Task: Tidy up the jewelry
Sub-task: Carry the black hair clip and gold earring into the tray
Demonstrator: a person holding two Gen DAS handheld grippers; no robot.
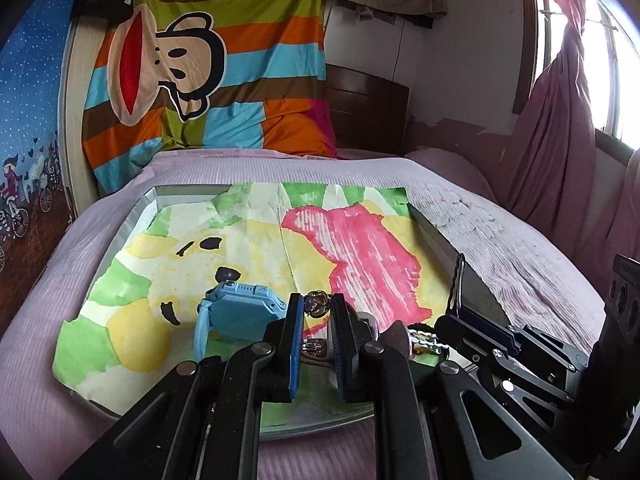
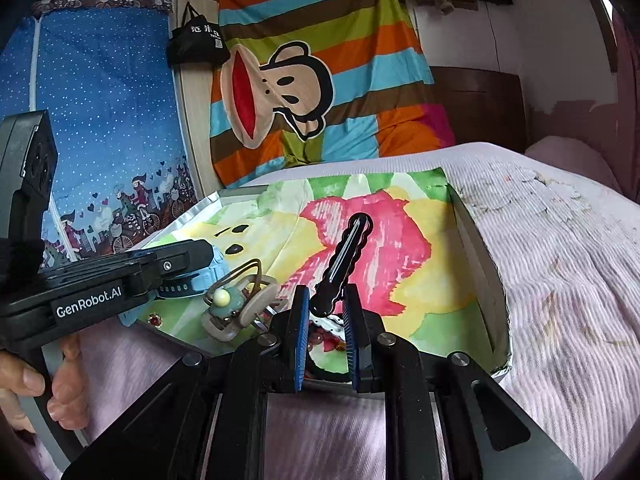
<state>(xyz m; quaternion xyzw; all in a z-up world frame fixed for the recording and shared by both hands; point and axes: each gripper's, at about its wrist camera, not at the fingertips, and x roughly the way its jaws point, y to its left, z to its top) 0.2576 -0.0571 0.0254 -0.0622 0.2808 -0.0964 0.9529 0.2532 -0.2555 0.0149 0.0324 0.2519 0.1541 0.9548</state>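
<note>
A big striped blanket [image 1: 208,64] with a monkey face hung at the head of the bed [image 1: 500,232], near a black bag [image 2: 198,42] and a pink curtain [image 1: 560,120].

The left tool [image 1: 316,312] hides most of the metal ornament [image 1: 317,305] between its pads. The blue watch [image 2: 208,270] sits largely behind it in the right wrist view, and the red beads [image 2: 326,340] under the right tool [image 2: 326,312] are too small to identify.

Tray's [image 1: 144,208] far half looks free; blue watch [image 1: 240,312] blocks near-left.
</note>
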